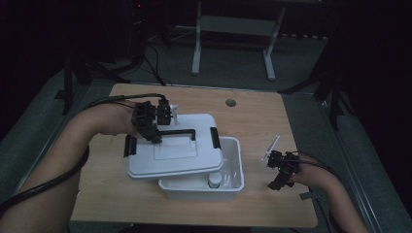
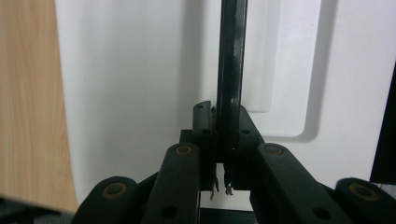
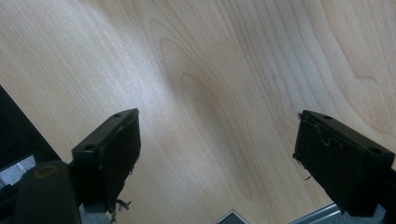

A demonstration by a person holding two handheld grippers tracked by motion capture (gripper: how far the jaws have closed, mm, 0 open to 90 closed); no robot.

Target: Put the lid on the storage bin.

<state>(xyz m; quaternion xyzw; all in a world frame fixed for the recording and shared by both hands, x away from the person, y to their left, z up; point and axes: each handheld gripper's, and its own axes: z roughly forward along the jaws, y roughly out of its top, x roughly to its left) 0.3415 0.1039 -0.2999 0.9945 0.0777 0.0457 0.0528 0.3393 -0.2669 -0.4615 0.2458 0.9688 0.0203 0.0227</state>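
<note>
Left tool [image 2: 223, 140] clamps tight on the lid's black handle [image 2: 232, 65]; right tool [image 3: 219, 158] gapes wide, empty, above the table [image 3: 210, 70].

The high view is dim and underexposed: the room behind the pale wooden counter [image 1: 272, 121] sinks into near black, and only the white plastic lid [image 1: 170, 155] and the white plastic box [image 1: 233, 165] beneath it stand out, slightly soft and grainy. The left gripper view is far brighter; the lid [image 2: 130, 84] is almost washed out, with soft grey shadows along its recessed edges and blurred linkage at the bottom. In the right gripper view a broad pale sheen crosses the wood grain [image 3: 154, 93].
</note>
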